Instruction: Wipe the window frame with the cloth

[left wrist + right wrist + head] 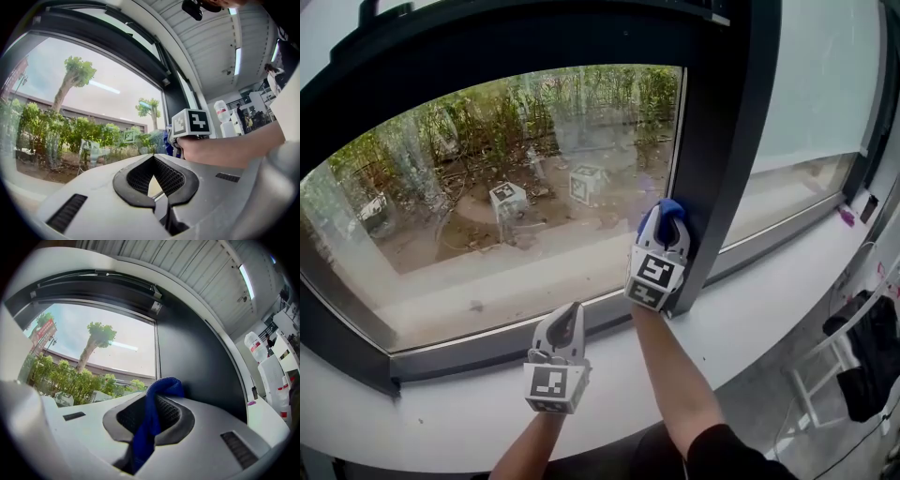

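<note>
Right tool (668,220), jaws clamped on the blue cloth (151,420), which lies against the dark window frame (727,141) just ahead. Left tool (569,321), jaws together and empty, sits behind and to its left. A good stroke likely needs steady pressure along the frame.

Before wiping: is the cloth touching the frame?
Cannot tell. Head view puts the cloth beside the frame, but no view shows contact or a gap.

Industrial office: ribbed ceiling (206,42), strip lights (237,61)
</note>
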